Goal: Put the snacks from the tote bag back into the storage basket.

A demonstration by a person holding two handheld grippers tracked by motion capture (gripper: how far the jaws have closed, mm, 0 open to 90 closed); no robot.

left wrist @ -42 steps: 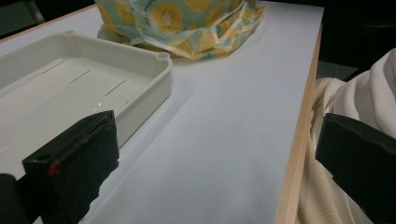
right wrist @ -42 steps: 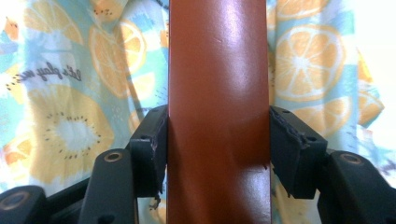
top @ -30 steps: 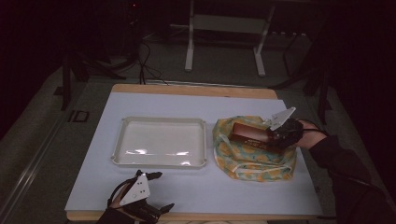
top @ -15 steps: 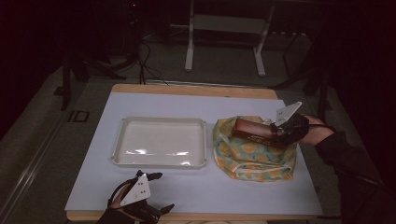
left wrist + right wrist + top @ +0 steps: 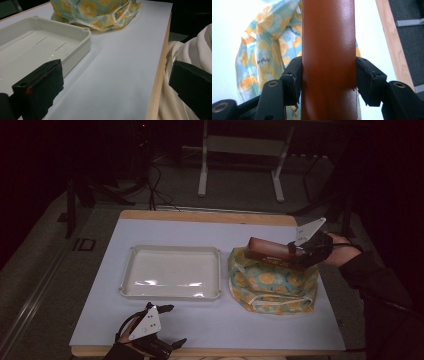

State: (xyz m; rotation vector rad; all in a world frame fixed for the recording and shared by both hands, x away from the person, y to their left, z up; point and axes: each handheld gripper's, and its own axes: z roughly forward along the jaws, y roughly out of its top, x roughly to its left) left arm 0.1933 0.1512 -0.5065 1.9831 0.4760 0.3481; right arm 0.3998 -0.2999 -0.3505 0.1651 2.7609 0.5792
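Above patterned cloth bag (image 5: 272, 282): right gripper (image 5: 300, 251) jaws clamped on glossy brown box (image 5: 270, 249); left gripper (image 5: 167, 327) jaws apart.

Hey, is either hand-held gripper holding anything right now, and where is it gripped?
The right hand-held gripper clamps the brown box across its sides at its right end. The left hand-held gripper holds nothing.

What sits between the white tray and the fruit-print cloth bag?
Nothing: in the high view a narrow strip of bare table separates the white tray from the cloth bag.
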